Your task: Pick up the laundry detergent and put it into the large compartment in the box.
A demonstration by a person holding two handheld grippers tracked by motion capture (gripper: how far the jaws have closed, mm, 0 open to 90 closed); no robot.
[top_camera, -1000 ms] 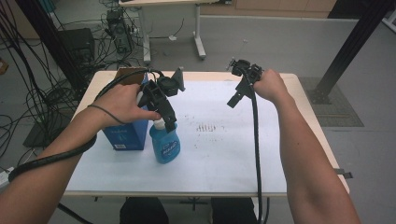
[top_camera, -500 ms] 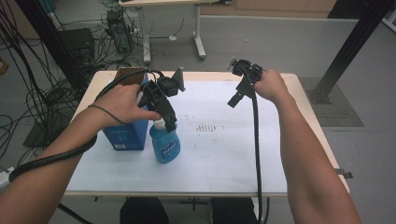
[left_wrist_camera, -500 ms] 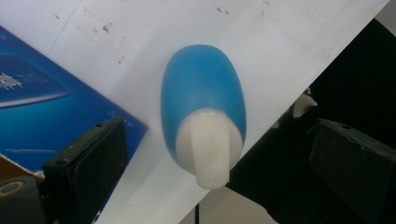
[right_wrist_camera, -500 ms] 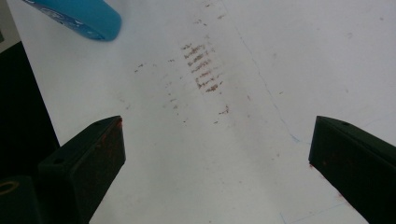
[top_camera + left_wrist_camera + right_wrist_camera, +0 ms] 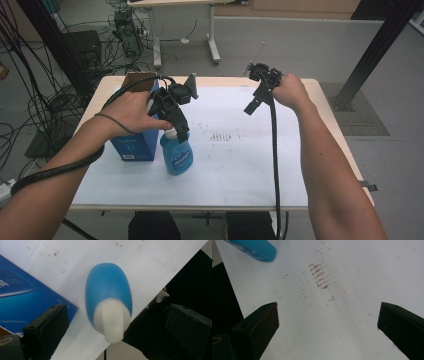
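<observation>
In the high view, the left gripper (image 5: 182,131) hangs directly over a blue spray bottle (image 5: 177,154), its jaws pointing down at the white cap. A blue box (image 5: 134,146) stands just behind and to the hand side of this gripper, touching or nearly touching the bottle; which, that view does not settle. The left gripper view looks straight down the bottle (image 5: 108,292): the white nozzle (image 5: 111,321) sits between the two jaws, which stand wide apart, clear of it on both sides, so the gripper is open and holds nothing. That view also shows the box (image 5: 22,300) beneath the jaw on its left side, with a sliver of white table (image 5: 75,262) between box and bottle.

The right gripper (image 5: 252,106) is held in the air well away from the bottle, over the far part of the table (image 5: 260,170). Its own view shows the jaws spread wide with bare tabletop between them, a patch of brownish scuff marks (image 5: 320,275) ahead of them, and the bottle's blue edge (image 5: 254,248) far off at the upper left.

Compared with half a second ago, both hands, the bottle and the box sit in the same places.
</observation>
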